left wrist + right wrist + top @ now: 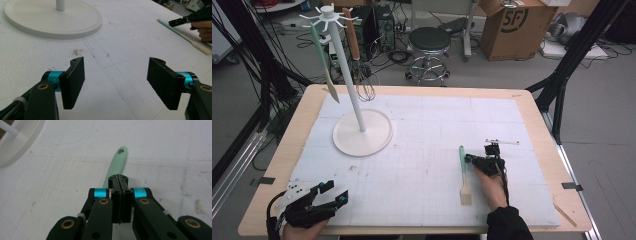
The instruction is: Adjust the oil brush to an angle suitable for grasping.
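Right claw [120, 195]: jaws pressed together, sitting over the green handle of the brush [463, 172] lying flat on the bench [422, 150]; whether they are pinching the handle, I cannot tell. Left claw [115, 82] is resting wide open, holding nothing, at the near left corner. Likely step: picking up the brush for hanging on the rack [347, 75]. Next move needs a lift. Right hand [492, 187] is reaching forward, low.
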Demonstrator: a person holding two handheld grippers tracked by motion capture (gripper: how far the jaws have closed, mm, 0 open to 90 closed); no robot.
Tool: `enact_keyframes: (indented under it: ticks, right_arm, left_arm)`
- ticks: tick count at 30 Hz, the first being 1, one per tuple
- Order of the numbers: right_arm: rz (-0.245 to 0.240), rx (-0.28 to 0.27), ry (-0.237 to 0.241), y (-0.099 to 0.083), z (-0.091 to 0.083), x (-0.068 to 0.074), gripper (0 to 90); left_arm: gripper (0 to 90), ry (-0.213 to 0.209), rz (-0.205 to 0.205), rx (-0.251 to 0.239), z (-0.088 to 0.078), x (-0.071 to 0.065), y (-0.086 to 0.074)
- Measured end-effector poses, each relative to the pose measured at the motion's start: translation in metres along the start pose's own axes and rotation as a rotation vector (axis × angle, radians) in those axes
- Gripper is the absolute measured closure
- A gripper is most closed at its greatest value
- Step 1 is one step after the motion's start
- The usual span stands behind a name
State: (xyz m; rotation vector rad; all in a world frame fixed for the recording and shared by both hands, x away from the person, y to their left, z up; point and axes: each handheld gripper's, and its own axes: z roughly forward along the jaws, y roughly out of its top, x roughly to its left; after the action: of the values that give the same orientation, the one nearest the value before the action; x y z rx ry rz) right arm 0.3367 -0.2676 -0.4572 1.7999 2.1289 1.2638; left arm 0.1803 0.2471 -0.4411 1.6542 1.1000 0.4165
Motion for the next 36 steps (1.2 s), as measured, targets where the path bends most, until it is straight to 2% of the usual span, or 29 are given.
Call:
enact_keyframes:
  ticks: [10, 15, 19, 24, 26, 30, 31, 33, 36]
  right_arm:
    - [-0.129, 0.092, 0.046, 0.003, 0.021, 0.040, 89.9]
    - [-0.164, 0.120, 0.059, 0.001, 0.026, 0.055, 89.9]
    - [-0.200, 0.137, 0.075, -0.001, 0.030, 0.065, 89.9]
    - [-0.220, 0.174, 0.131, -0.004, 0.033, 0.074, 89.9]
    - [-0.246, 0.181, 0.123, -0.005, 0.033, 0.077, 89.9]
    - [-0.244, 0.178, 0.145, -0.005, 0.029, 0.077, 87.1]
    - [-0.244, 0.161, 0.152, -0.005, 0.027, 0.077, 81.3]
    - [-0.235, 0.137, 0.178, -0.006, 0.020, 0.075, 81.5]
    - [-0.284, 0.095, 0.168, -0.013, 0.007, 0.076, 75.4]
  left_arm:
    - [31.0, 0.000, 0.000, -0.002, 0.000, 0.000, 0.000]
    - [31.0, 0.000, 0.005, 0.001, -0.001, 0.001, 0.000]
    - [31.0, 0.000, 0.003, -0.002, -0.002, 0.000, 0.000]
    - [31.1, 0.002, 0.004, -0.002, -0.001, 0.000, 0.000]
    - [31.1, 0.003, 0.003, 0.000, -0.002, 0.000, 0.000]
    - [31.0, 0.004, 0.005, 0.000, -0.002, 0.000, 0.000]
    - [31.1, 0.004, 0.004, -0.002, -0.002, 0.000, 0.000]
    - [31.0, 0.006, 0.006, -0.001, -0.003, 0.001, -0.001]
    - [31.1, 0.000, 0.001, -0.003, -0.003, 0.001, 0.000]
